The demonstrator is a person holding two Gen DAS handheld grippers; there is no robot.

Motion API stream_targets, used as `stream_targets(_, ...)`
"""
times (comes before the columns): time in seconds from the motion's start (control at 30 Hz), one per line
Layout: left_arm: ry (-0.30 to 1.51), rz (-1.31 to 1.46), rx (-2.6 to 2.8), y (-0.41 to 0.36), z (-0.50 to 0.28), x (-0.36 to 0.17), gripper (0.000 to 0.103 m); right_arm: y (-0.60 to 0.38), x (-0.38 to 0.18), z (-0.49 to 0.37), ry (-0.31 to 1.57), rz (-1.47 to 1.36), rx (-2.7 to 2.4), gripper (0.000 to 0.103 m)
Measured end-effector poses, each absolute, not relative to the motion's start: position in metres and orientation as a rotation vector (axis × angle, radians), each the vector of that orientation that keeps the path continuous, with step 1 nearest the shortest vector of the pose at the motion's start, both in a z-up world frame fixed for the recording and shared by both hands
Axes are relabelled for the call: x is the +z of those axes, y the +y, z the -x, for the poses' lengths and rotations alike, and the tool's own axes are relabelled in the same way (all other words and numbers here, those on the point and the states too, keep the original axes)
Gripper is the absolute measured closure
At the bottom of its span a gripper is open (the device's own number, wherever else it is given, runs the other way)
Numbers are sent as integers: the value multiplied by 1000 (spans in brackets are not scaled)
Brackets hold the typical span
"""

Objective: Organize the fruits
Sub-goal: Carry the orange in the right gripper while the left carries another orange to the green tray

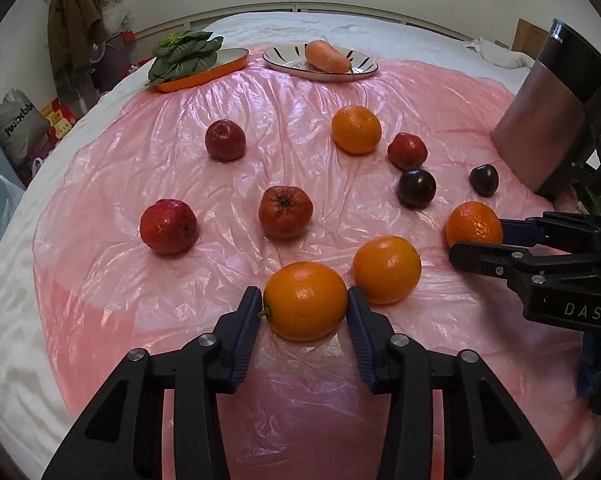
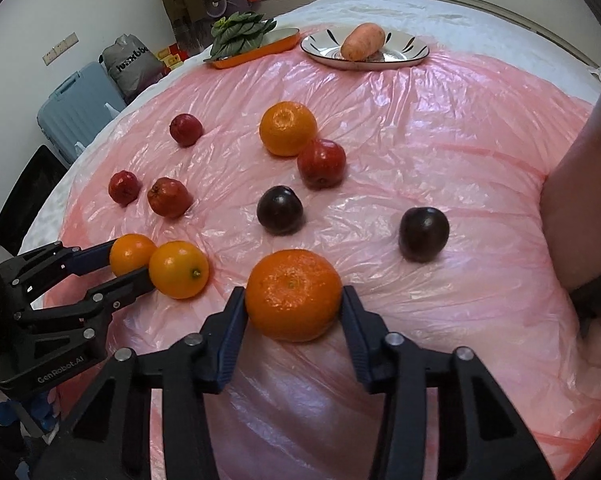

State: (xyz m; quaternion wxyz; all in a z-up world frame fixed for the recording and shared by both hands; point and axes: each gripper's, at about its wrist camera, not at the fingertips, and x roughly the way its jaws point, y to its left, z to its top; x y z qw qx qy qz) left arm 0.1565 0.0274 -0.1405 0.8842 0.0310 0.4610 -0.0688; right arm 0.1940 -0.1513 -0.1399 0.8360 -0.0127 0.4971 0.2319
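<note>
The left hand-held gripper (image 1: pixel 305 304) has its two blue pads pressed against the sides of a smooth orange (image 1: pixel 305 301) that rests on the pink plastic sheet (image 1: pixel 220 92) spread over a bed. A second orange (image 1: pixel 387 270) lies just beside the first, touching or nearly touching it on the right.

The right hand-held gripper (image 2: pixel 294 300) is closed onto a rougher, dimpled orange (image 2: pixel 294 295), one pad on each side, with the fruit sitting on the sheet. In the left wrist view this same fruit (image 1: pixel 474 225) shows at the right edge, clamped between that gripper's fingers.

Farther back, another orange (image 2: pixel 287 128) touches a red apple (image 2: pixel 321 163). Two dark plums lie apart from each other: one (image 2: pixel 280 210) near the middle of the sheet, the other (image 2: pixel 424 234) off to the right. Three more red apples are scattered on the left side: one (image 2: pixel 185 129) toward the back, and two (image 2: pixel 124 187) (image 2: pixel 169 197) close together nearer the front.

At the far edge of the sheet, an orange tray (image 2: pixel 276 46) holds leafy greens (image 2: pixel 236 34), and a striped plate (image 2: pixel 404 58) beside it carries a carrot (image 2: pixel 362 42). A blue suitcase (image 2: pixel 76 108) stands on the floor beyond the bed's left side.
</note>
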Motion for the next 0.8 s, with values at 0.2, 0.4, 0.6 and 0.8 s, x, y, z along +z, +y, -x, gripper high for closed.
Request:
stream_targets(0.2,950,-67,-149,28,-155,-140,66,-154,-141,-195,1051,8,502,43)
stream_targets(0.4,913,-14,-150,37,-149,-128,66,-161,-132,-190,1030,-48,508,44)
stream_targets(0.6,877,1,-149,40,-138,-110,66,-164,-111,-177,994,-65,512,44)
stream_targets(0.8,851,3,-132,46,-124,-92,66,-176,-88,-154,949,-78,515,44)
